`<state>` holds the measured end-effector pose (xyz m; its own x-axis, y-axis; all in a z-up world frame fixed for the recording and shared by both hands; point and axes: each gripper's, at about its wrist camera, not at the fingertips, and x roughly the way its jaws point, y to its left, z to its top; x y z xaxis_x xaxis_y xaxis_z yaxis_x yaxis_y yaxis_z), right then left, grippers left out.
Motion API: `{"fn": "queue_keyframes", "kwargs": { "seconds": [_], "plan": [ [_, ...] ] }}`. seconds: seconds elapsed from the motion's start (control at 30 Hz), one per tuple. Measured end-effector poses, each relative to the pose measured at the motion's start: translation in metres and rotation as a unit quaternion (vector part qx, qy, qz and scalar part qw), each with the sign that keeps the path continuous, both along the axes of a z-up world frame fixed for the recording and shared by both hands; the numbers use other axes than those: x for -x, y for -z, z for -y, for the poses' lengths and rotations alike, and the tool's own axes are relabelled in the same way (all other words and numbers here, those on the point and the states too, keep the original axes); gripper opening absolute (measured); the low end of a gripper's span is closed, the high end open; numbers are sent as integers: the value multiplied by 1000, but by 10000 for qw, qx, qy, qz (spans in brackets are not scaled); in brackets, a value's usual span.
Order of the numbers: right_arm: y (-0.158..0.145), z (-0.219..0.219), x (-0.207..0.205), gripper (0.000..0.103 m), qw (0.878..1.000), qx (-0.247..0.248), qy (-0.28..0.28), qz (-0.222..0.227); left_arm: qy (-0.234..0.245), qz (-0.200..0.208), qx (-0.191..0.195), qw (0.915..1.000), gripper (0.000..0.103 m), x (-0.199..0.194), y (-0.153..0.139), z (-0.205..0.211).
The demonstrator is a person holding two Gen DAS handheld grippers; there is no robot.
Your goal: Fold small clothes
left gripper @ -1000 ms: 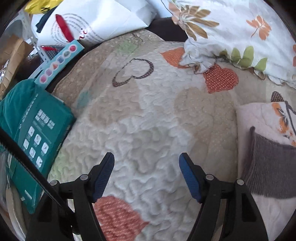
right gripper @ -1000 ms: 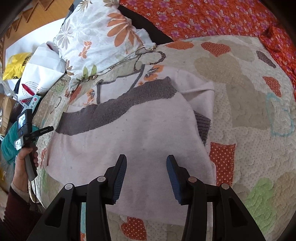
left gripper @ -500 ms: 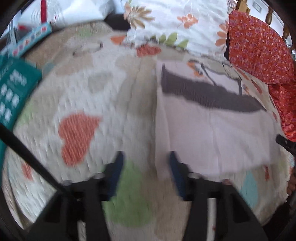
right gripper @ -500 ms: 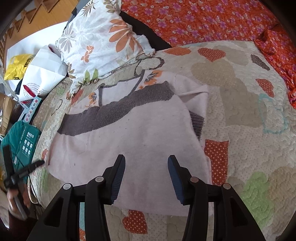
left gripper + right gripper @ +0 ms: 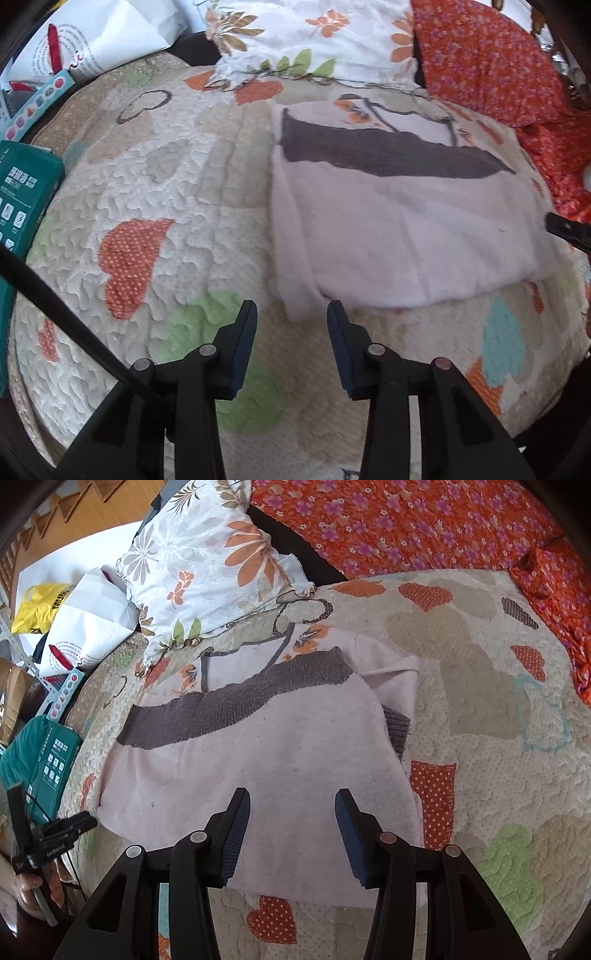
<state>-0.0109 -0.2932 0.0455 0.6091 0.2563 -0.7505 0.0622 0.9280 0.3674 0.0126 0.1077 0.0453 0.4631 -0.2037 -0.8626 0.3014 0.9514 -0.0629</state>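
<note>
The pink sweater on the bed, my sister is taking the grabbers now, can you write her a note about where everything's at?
Left gripper: jaws open, holding nothing, pointed at the near left corner of the pink sweater.
Right gripper: jaws open, holding nothing, hovering over the sweater's lower middle.
The sweater lies on the heart quilt, partly folded: the grey band runs across it and one sleeve looks tucked under on the right.
The floral pillow sits just behind it.
Left to do: grab the edge nearest you and finish folding.
</note>
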Motion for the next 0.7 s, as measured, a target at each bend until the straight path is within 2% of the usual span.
{"fn": "queue_keyframes", "kwargs": {
  "seconds": [0.07,0.17,0.2,0.27,0.3,0.37,0.43,0.5,0.53,0.57,0.67,0.7],
  "plan": [
    [1,2,-1,52,10000,-61,40,-24,128,-14,-161,9998,38,4,5,10],
    [4,2,-3,52,9999,-111,79,-70,147,-49,-651,9978,38,-2,20,22],
    [5,2,-3,52,9999,-96,83,-79,111,-47,-631,9979,38,-5,22,22],
    [5,1,-2,52,9999,-64,76,-86,-11,-11,-500,9987,26,-10,20,18],
    [5,0,-2,52,9999,-42,68,-83,-85,-61,-435,9990,14,-13,18,14],
    [4,-2,-2,52,10000,3,55,-68,-252,-30,-456,9986,10,-15,11,8],
    [3,-2,-1,52,10000,47,45,-46,-448,126,-845,9953,0,-12,2,4],
    [1,-2,-1,52,9999,139,74,-29,-753,430,-1615,9831,0,-9,-5,2],
    [1,-1,-1,52,9998,177,87,-42,-867,511,-1852,9775,0,-9,-6,0],
    [2,-1,-1,52,9997,229,112,-71,-998,519,-1928,9748,0,-11,-6,-6],
    [4,2,-1,52,9993,288,187,-130,-1390,248,-1323,9811,5,-19,-9,-28],
    [4,3,-1,52,9993,302,194,-119,-1463,194,-1022,9837,10,-21,-11,-33]
  ]
}}
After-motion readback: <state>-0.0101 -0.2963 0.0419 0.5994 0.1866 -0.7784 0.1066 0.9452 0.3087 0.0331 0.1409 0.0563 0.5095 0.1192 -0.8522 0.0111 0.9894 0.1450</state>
